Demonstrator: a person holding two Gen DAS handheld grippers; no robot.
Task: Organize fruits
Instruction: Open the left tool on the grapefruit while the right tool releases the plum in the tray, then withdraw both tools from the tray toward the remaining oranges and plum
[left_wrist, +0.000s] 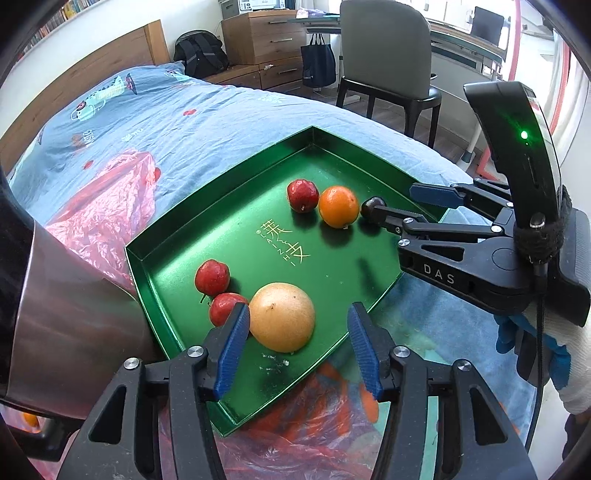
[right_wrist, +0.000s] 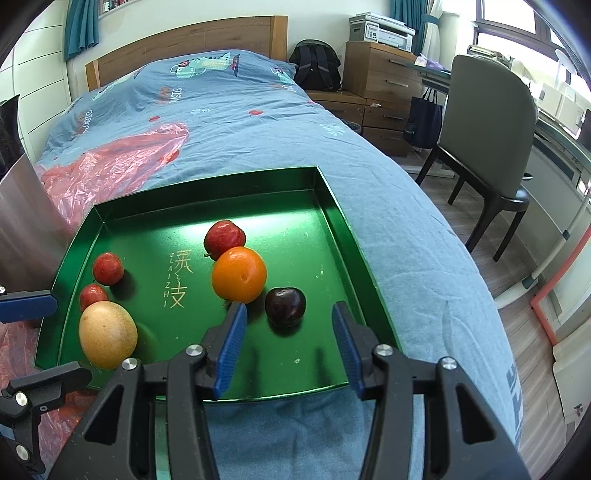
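Black linkage left gripper (left_wrist: 295, 347), blue ribbed pads, silver screws, right gripper (right_wrist: 288, 347) marked DAS, white-and-blue glove (left_wrist: 546, 350)

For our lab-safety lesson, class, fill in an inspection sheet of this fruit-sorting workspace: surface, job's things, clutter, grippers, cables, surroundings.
Surface: bed with blue printed cover.
Job's things: green tray holding three red fruits, one beside the orange and two by the large yellow fruit; an orange; a dark plum.
Clutter: red plastic bag; metal container beside the tray.
Grippers: left gripper open around the yellow fruit; right gripper open before the plum.
Cables: black lead on the right gripper.
Surroundings: chair, drawers, backpack.
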